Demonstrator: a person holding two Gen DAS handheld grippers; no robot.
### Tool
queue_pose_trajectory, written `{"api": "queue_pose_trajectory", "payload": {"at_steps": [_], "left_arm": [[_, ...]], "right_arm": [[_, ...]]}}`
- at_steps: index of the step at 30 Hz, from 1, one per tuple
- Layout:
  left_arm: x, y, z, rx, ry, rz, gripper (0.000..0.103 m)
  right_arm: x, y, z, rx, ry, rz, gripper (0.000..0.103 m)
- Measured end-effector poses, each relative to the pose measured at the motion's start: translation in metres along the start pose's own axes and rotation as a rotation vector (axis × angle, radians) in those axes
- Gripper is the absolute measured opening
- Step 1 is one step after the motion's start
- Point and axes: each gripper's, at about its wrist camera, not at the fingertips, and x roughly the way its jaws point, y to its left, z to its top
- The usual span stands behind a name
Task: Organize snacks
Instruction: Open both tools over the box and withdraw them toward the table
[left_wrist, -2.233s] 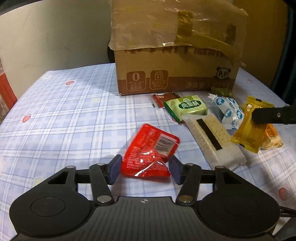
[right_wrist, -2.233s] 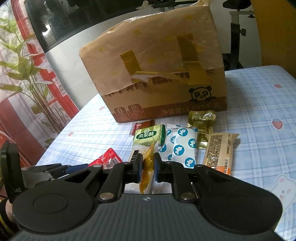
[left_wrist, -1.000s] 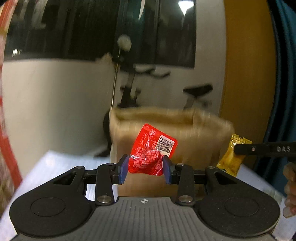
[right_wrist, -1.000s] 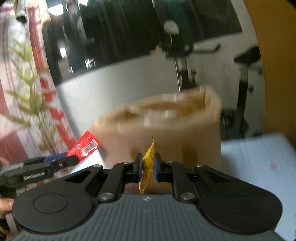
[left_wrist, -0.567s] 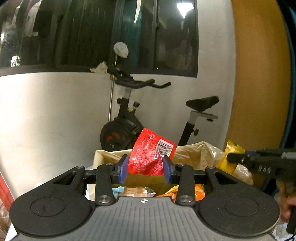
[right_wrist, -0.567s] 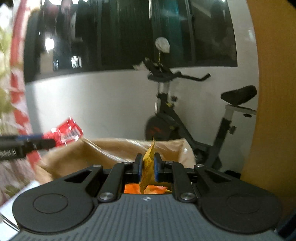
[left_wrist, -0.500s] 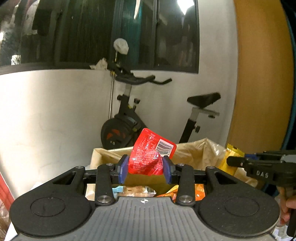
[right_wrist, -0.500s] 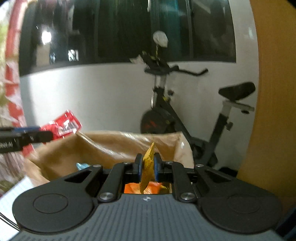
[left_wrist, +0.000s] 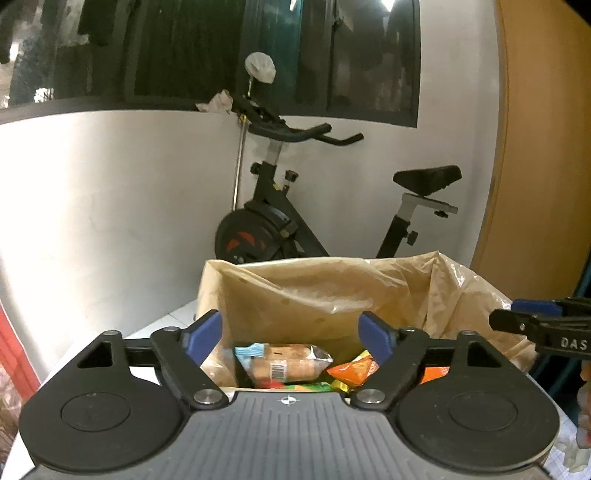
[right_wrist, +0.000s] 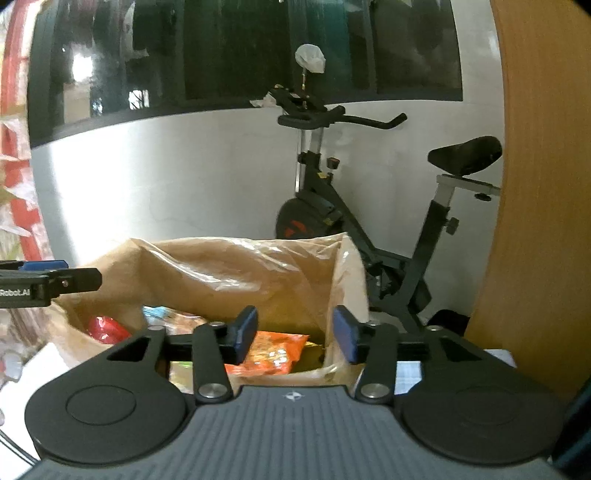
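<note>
Behind both grippers, exercise bike (left_wrist: 280, 221) is standing. L gripper (left_wrist: 291, 334) and R gripper (right_wrist: 295, 332), jaws just opening, are hovering empty over carton (left_wrist: 332, 291); red packet (right_wrist: 105, 326) is lying inside.

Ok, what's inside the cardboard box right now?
Inside the cardboard box: a bread pack with a barcode, an orange snack bag, a red packet at the left, and green and yellow wrappers. The box walls and both grippers hide whatever lies lower or nearer.

Crinkled glossy plastic liner (left_wrist: 332, 291) in cardboard box (right_wrist: 347, 280), shiny foil snack wrappers (left_wrist: 288, 363), matt black plastic fingers (left_wrist: 201, 336)
</note>
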Motion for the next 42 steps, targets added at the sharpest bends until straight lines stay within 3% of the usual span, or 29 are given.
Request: {"api": "queue_pose_trajectory", "payload": {"at_steps": [7,22,42], "left_arm": [[-0.02,0.005,-0.001,-0.038,0.004,0.002,0.092],[-0.066,0.021,-0.046,-0.057,0.031,0.015,0.093],[-0.08,0.012,-0.117,-0.088,0.134,0.002,0.092]], "right_arm": [[-0.02,0.008,-0.007,0.004,-0.016,0.056,0.081],[-0.061,0.016,-0.041,-0.005,-0.029,0.122,0.088],[-0.062,-0.007,-0.103,0.05,0.067,0.075,0.088]]}}
